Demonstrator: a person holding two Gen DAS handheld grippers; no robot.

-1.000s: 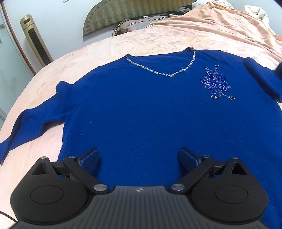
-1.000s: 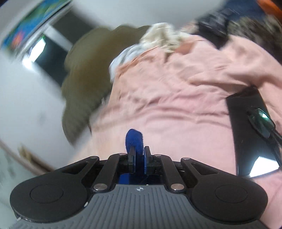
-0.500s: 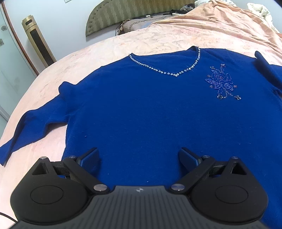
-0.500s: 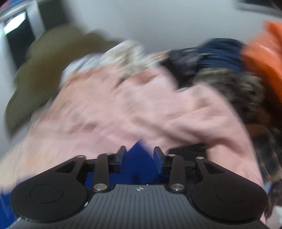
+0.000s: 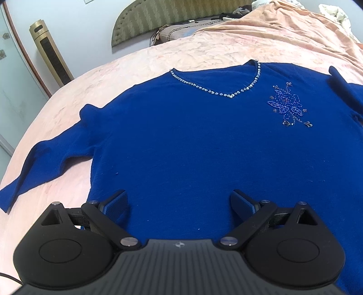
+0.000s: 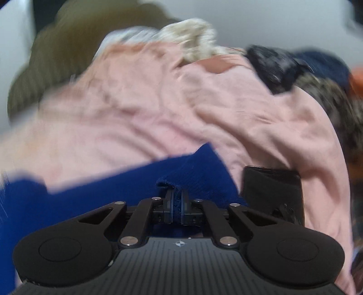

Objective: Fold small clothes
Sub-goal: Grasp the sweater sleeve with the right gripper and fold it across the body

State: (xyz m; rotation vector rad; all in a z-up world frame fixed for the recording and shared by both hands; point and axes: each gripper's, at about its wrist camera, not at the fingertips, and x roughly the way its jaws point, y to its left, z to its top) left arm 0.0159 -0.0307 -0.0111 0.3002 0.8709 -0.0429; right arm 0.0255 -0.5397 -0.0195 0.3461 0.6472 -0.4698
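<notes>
A royal-blue sweater (image 5: 192,140) with a beaded V-neck and a beaded flower lies face up and flat on the pink bedspread (image 5: 204,52). Its left sleeve (image 5: 45,168) stretches out to the left. My left gripper (image 5: 178,195) hovers open over the lower front of the sweater, nothing between its fingers. In the blurred right wrist view, my right gripper (image 6: 177,195) is shut on a fold of the sweater's other sleeve (image 6: 192,172), low over the bedspread.
An olive headboard (image 5: 163,15) and a gold tower appliance (image 5: 52,54) stand beyond the bed. A black flat device (image 6: 272,188) lies on the bedspread just right of the pinched sleeve. A heap of mixed clothes (image 6: 329,99) sits at the far right.
My right gripper opened, dropped its earlier pinch on the sleeve, rolled and sank, then shut on the sleeve again. The left gripper stayed open and almost still.
</notes>
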